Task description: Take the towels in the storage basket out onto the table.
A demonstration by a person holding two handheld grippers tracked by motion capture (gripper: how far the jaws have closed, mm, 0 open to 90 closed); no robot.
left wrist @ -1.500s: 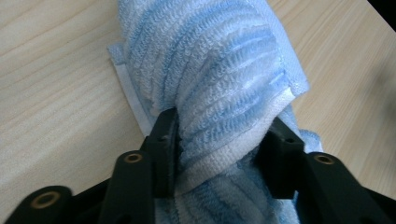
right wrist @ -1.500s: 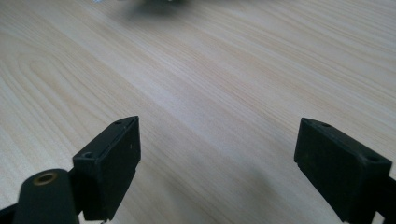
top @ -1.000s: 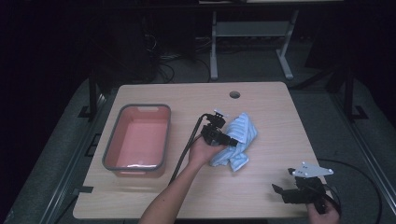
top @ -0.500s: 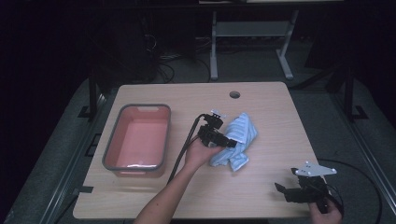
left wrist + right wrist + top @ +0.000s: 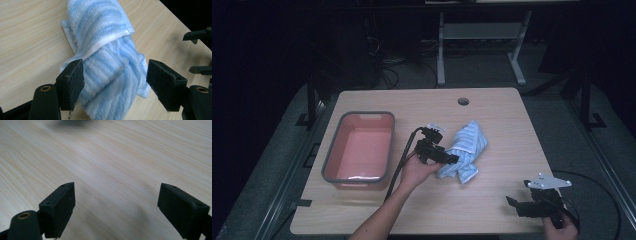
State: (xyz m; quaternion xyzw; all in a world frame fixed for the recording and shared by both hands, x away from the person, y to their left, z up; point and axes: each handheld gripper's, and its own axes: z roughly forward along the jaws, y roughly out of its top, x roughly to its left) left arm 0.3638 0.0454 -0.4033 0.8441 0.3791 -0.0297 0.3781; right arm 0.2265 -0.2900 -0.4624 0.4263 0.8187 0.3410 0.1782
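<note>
High view: the blue striped towel [image 5: 464,150] lies mid-bench, right of the pink tub [image 5: 360,147].

Left gripper view: the left hand-held gripper [image 5: 113,75] has just opened wide around the towel; close squarely on its thick fold.

Right gripper view: the right hand-held gripper [image 5: 116,205] gapes wide over bare bench [image 5: 112,157].

crumpled blue striped towel [image 5: 467,150] mid-table

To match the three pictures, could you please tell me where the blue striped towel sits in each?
High view: blue striped towel lies crumpled at table centre, right of the left tool.
Left gripper view: it lies centre frame, reaching down between the open jaws, pads apart from it.
Right gripper view: not in it.
Shared landmark: the pale wooden table.
</note>
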